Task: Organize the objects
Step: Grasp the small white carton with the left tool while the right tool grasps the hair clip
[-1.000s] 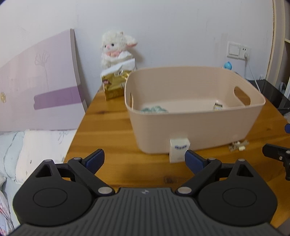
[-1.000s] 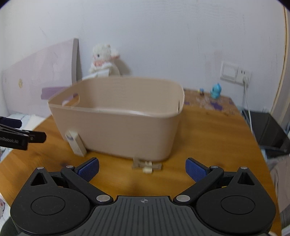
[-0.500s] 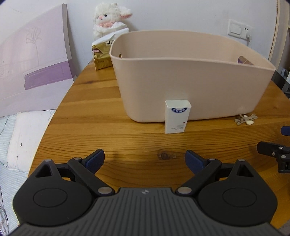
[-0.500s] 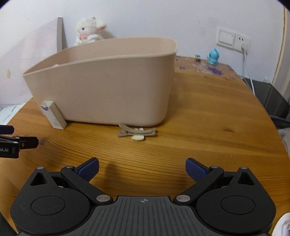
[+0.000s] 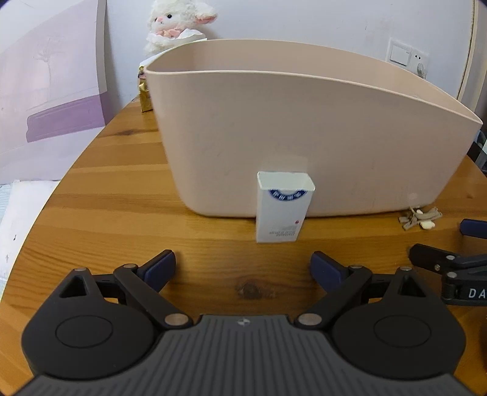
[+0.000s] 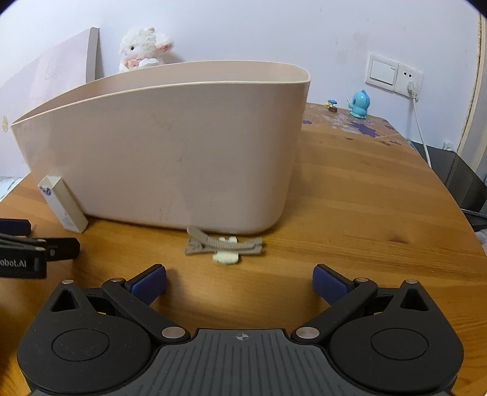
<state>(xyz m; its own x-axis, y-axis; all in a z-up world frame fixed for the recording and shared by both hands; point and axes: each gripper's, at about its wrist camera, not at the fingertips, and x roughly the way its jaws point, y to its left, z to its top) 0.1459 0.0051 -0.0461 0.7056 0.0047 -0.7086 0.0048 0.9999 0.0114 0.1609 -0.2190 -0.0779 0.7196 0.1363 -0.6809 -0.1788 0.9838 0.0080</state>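
A beige plastic bin (image 5: 304,128) stands on the wooden table (image 5: 106,213). A small white box (image 5: 281,208) with a blue mark stands upright against its near wall; it also shows in the right wrist view (image 6: 62,207). A grey hair clip (image 6: 223,245) with a cream piece lies on the table before the bin; it also shows in the left wrist view (image 5: 421,217). My left gripper (image 5: 243,266) is open and empty, low over the table, short of the box. My right gripper (image 6: 239,281) is open and empty, just short of the clip.
A white plush lamb (image 5: 176,22) and a gold packet (image 5: 144,97) sit behind the bin. A purple board (image 5: 45,85) leans at the left. A blue figurine (image 6: 359,103) and a wall socket with cable (image 6: 409,80) are at the back right.
Both grippers have dropped lower and moved closer to the bin. The white box and the hair clip appear larger and nearer. Both grippers stay open.
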